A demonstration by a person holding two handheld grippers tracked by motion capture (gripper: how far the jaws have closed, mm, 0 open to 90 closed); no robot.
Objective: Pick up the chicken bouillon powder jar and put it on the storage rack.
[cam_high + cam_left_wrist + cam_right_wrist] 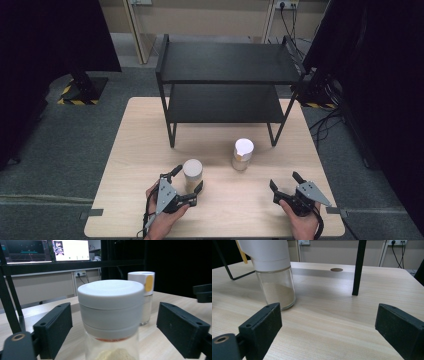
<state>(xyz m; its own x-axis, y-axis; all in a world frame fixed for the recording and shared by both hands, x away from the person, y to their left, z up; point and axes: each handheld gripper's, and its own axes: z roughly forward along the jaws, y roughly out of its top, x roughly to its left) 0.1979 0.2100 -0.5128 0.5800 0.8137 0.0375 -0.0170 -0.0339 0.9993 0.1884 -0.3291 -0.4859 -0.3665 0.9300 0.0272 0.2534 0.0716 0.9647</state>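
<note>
A clear glass jar with a wide white screw lid stands upright on the light wooden table, toward the near left part of the top. Pale powder lies in its lower part, and in the left gripper view a thin orange ring shows just under the lid. The left gripper has its two black jaws spread wide, one on each side of the jar; in the left gripper view there is a clear gap between each jaw and the glass, so nothing is grasped. A hand holds this gripper from the near edge of the table.

To the right and slightly farther back stands a second clear glass jar with a tall white cap, also upright, with a yellow round spot on the side of its cap and beige powder at its bottom. The two jars stand near each other but apart.

The right gripper sits low over the table near the right front edge, jaws released and wide apart, with only bare wood between them. Behind both jars a black metal two-tier shelf stands on the far half of the table.
</note>
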